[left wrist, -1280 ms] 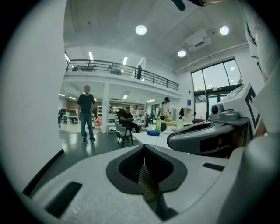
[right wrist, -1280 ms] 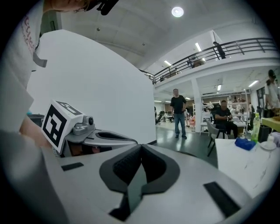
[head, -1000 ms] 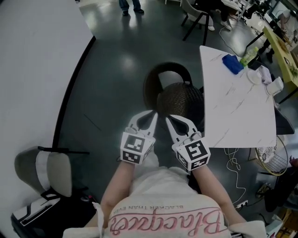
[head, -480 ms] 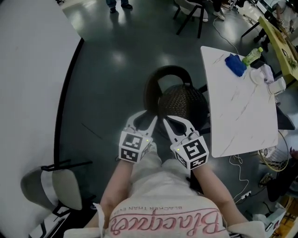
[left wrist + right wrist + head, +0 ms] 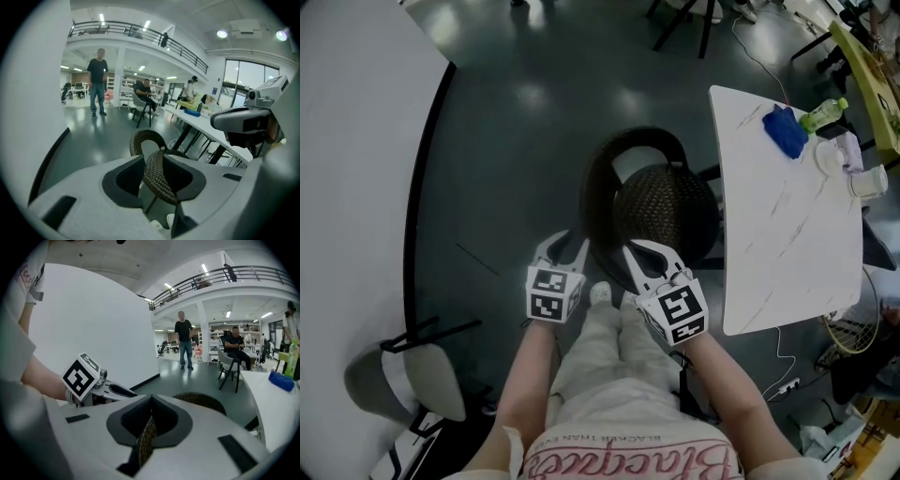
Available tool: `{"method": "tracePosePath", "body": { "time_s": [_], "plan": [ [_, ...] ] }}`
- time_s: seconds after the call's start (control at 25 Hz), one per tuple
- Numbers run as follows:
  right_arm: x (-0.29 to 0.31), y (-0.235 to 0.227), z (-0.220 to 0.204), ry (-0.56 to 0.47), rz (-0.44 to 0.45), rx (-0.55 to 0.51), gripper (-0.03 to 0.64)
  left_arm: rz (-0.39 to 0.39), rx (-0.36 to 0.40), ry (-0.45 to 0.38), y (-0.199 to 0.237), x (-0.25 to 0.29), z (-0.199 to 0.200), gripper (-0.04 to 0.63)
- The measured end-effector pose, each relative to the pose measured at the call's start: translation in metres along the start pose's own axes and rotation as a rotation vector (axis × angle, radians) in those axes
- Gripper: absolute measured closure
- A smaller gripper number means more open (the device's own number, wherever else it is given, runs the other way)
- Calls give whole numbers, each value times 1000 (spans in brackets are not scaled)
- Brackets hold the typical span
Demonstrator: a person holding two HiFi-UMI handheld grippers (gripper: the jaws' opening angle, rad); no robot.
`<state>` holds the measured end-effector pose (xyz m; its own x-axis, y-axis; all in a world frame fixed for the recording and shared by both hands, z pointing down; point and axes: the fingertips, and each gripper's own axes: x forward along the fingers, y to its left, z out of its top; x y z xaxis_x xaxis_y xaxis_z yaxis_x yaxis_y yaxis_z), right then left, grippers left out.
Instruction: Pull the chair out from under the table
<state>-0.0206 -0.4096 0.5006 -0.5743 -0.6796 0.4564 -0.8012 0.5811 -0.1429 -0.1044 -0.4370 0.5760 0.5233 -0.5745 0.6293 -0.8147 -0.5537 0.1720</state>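
A dark woven chair stands tucked against the white marble table; its curved back rim faces me. My left gripper is at the rim's near left part. In the left gripper view the woven rim runs between the left gripper's jaws, which are opening, with a gap on each side. My right gripper sits over the rim's near right part. In the right gripper view the tips of the right gripper meet, and a sliver of rim shows in the hollow behind them; contact is unclear.
On the table lie a blue cloth, a green bottle and a cup. A grey chair stands at lower left by the curved white wall. Cables lie right of my legs. A person stands far off.
Both grippers came down and back toward me onto the chair's back rim. The left gripper's jaws went from shut to apart and now straddle the rim.
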Motion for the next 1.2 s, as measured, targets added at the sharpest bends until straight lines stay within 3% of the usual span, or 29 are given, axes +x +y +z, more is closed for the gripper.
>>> {"method": "tracePosePath", "body": {
  "time_s": [0.4,0.64,0.96,1.2],
  "plan": [
    [56,-35,-61,91,-24,101,614,14,-137,168,35,85,-52,497],
    [79,-50,-85,126,-37,139,614,8,-226,199,47,123,-59,468],
    [97,-63,-101,155,-57,171,614,86,-213,277,56,171,-73,462],
    [94,-69,-107,174,-75,196,614,67,-295,301,54,175,-75,534]
  ]
}}
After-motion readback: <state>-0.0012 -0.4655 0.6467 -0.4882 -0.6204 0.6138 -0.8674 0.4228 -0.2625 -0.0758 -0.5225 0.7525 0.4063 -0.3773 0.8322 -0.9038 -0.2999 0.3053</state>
